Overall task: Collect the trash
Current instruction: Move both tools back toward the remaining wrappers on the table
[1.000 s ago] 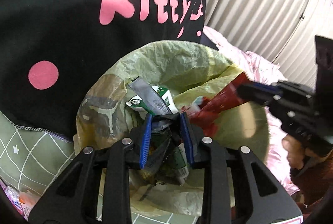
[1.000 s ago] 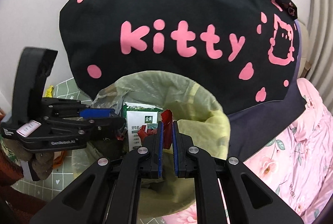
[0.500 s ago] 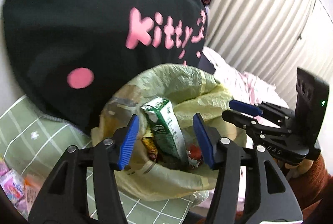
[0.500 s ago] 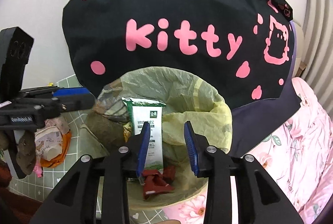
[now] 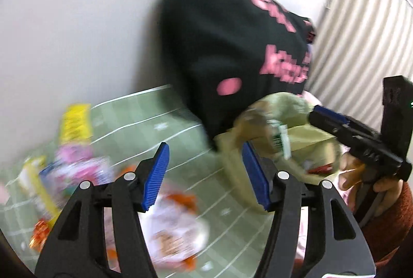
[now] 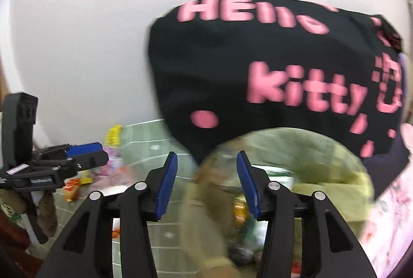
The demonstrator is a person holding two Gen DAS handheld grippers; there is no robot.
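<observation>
While its jaws have just been opening and hold nothing, the left gripper point(image 5: 205, 176) frames blurred wrappers point(image 5: 178, 231) on green matting at lower left. Likewise empty and just opened wide, the right gripper point(image 6: 206, 183) straddles the trash bag's point(image 6: 322, 149) left rim, lower right.

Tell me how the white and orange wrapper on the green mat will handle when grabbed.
The white and orange wrapper looks thin and crinkled, so probably floppy and light. It lies flat on the green mat, so pinching an edge may be fiddly.

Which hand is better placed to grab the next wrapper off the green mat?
Left. The left gripper, open and empty, already faces the wrappers on the mat; the right gripper, also open, hangs by the trash bag.
</observation>
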